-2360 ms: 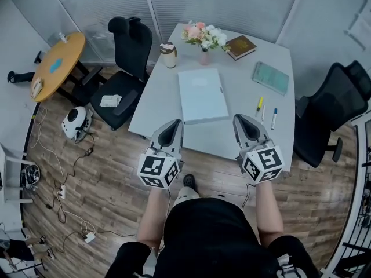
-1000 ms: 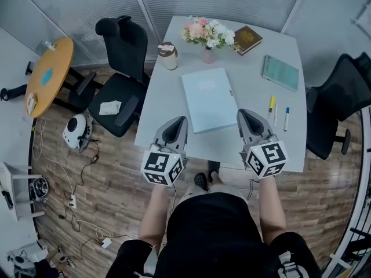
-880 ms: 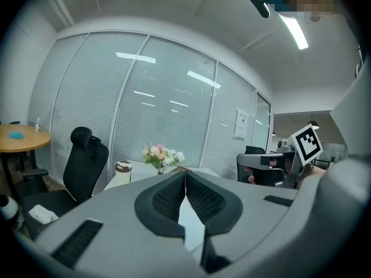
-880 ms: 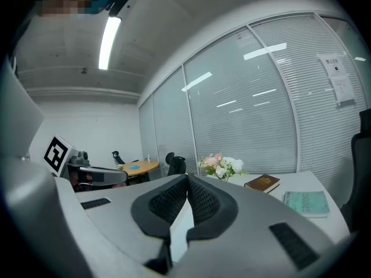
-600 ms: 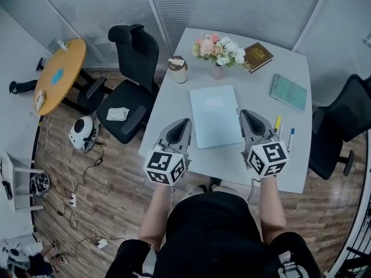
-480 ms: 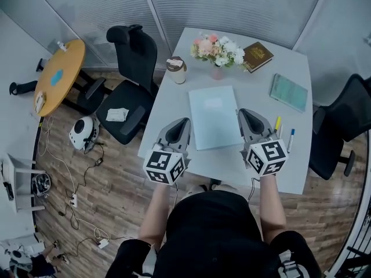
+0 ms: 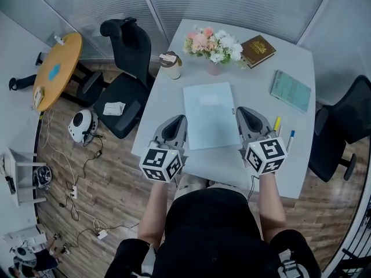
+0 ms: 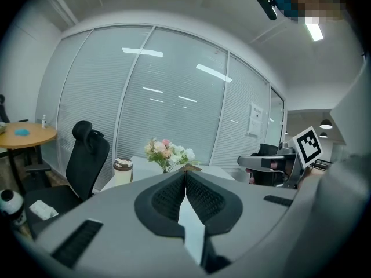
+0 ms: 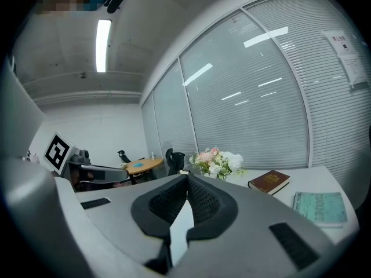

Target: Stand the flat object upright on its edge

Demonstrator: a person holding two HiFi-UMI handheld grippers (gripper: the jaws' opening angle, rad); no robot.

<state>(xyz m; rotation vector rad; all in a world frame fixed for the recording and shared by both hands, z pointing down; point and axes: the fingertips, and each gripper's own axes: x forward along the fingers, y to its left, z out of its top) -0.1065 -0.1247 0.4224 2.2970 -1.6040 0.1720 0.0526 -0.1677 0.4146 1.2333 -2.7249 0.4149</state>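
Observation:
The flat object is a pale blue folder-like slab [image 7: 207, 113] lying flat in the middle of the white table [image 7: 232, 167]. My left gripper [image 7: 179, 119] hangs just left of the slab's near half, jaws pressed together with nothing between them. On the slab's other side my right gripper [image 7: 240, 110] is likewise shut and empty. Neither touches the slab. The left gripper view has its closed jaws [image 8: 185, 173] pointing across the table toward the flowers [image 8: 167, 152]. The right gripper view also shows closed jaws [image 9: 186, 175], aimed the same way.
A vase of flowers [image 7: 212, 44] and a lidded cup [image 7: 170, 65] stand at the table's far side. A brown book [image 7: 258, 43], a green book [image 7: 290, 90] and two pens [image 7: 276, 123] lie to the right. Black chairs [image 7: 124, 51] [image 7: 348, 126] flank the table.
Both grippers have come forward from the table's near edge and now flank the slab's near half. Their jaws stayed shut. The slab has not moved.

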